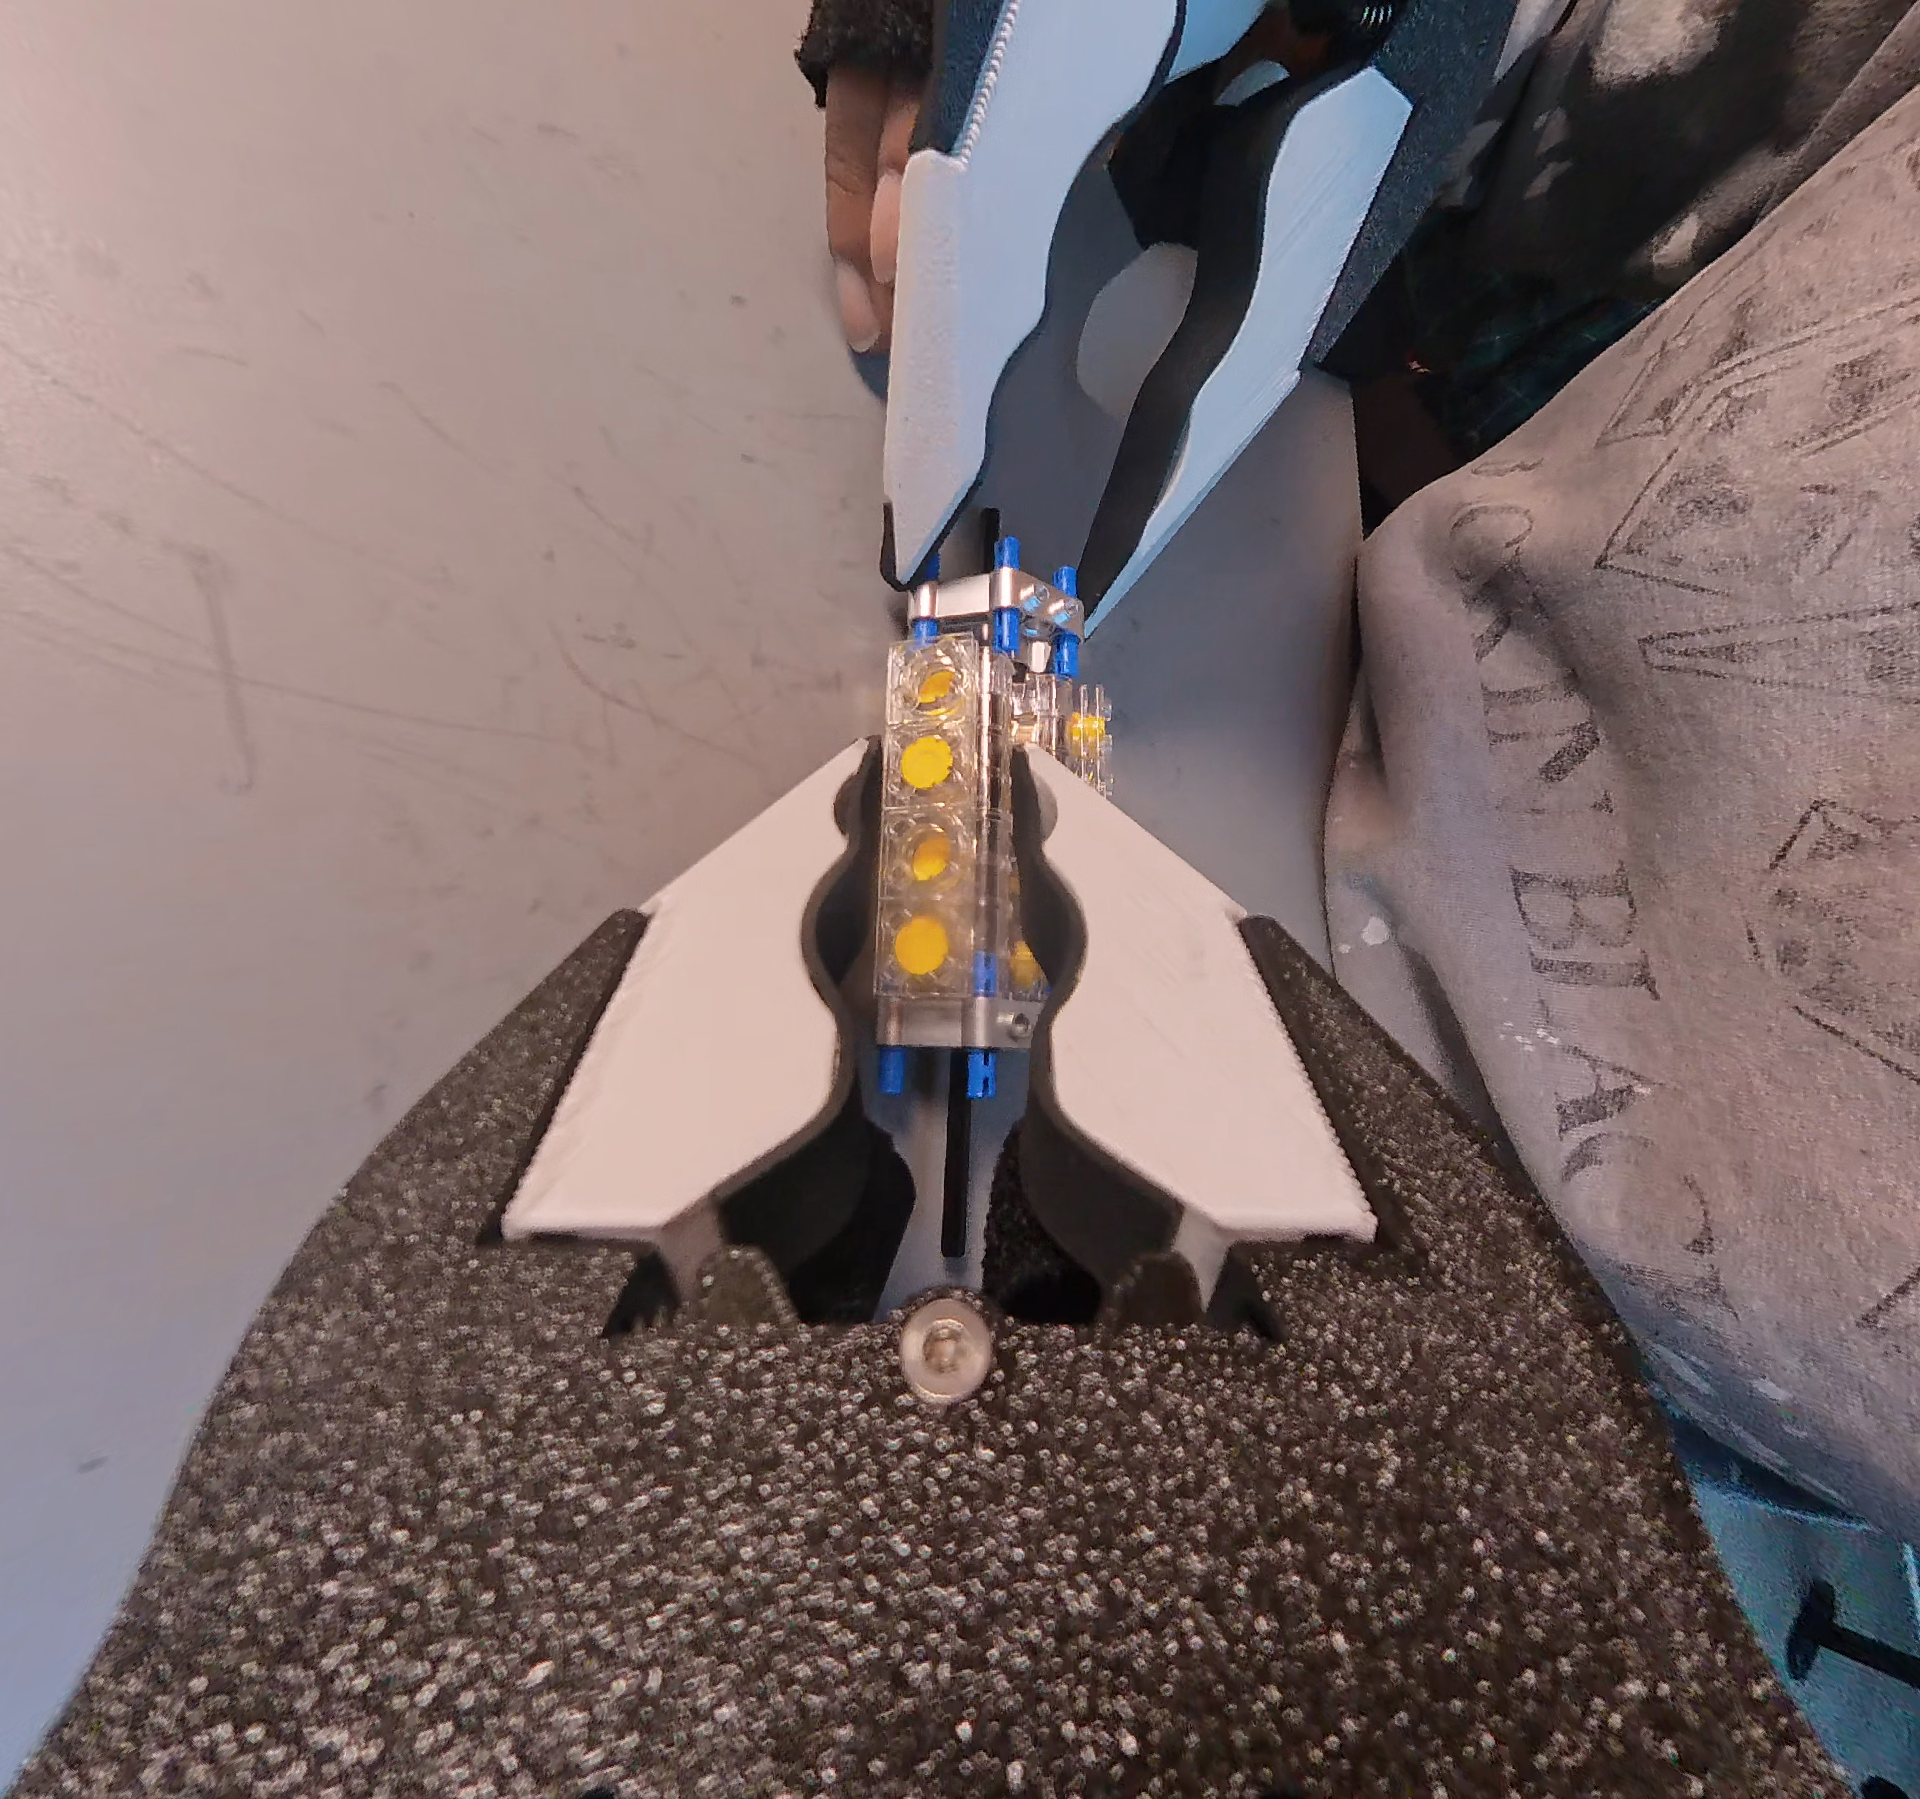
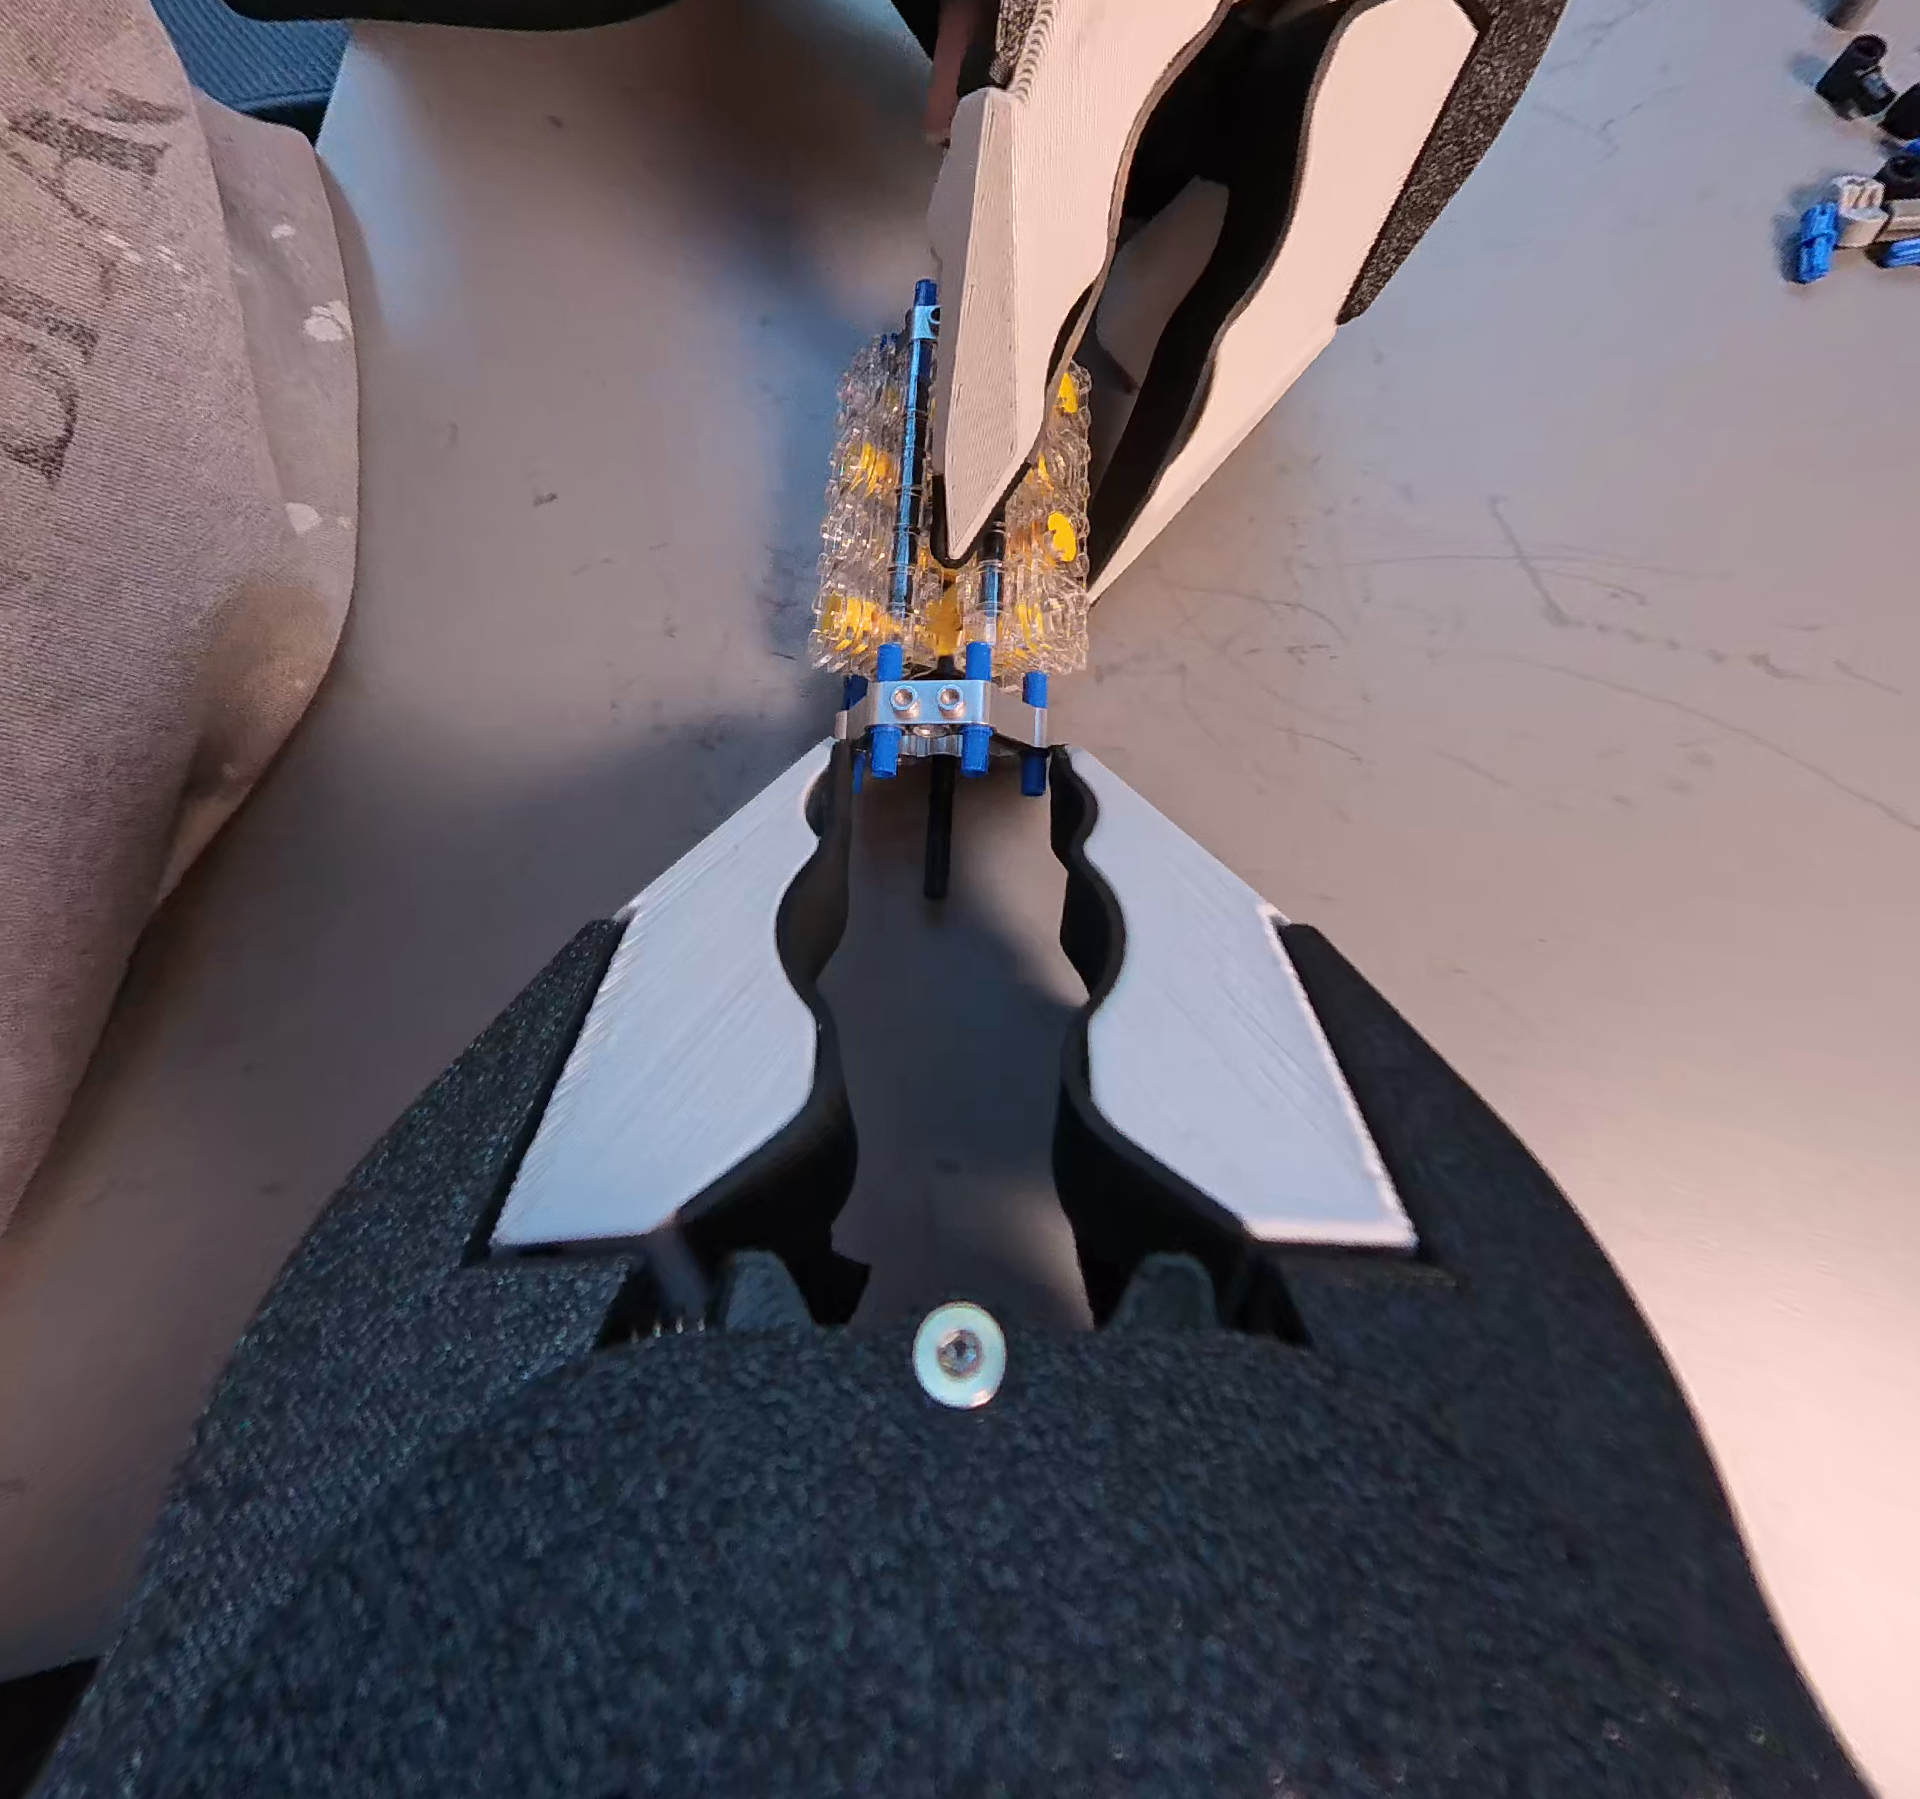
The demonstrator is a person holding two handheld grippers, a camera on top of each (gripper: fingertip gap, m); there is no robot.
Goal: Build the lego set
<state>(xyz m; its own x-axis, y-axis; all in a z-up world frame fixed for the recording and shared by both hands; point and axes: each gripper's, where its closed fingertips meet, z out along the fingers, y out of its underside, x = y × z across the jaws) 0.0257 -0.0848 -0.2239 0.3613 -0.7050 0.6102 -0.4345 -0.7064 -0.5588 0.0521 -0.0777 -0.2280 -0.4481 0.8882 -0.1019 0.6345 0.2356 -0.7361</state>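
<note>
Left gripper (image 1: pixel 940 762): I see its white fingers clenched on the clear-plastic brick assembly with yellow round inserts, blue pins and silver connector blocks (image 1: pixel 951 845), held above the scuffed pale-grey tabletop (image 1: pixel 364 502).
Right gripper (image 2: pixel 951 762): tips sit at the assembly's silver end block (image 2: pixel 927 705); can't tell if they pinch it.
Hidden: black axle (image 2: pixel 935 840) through the middle, partly covered; left fingers mask the far half from the right view.
Edge: small blue, grey and black loose parts (image 2: pixel 1860 191), cut off.
Side: grey printed fabric (image 1: pixel 1662 814).
</note>
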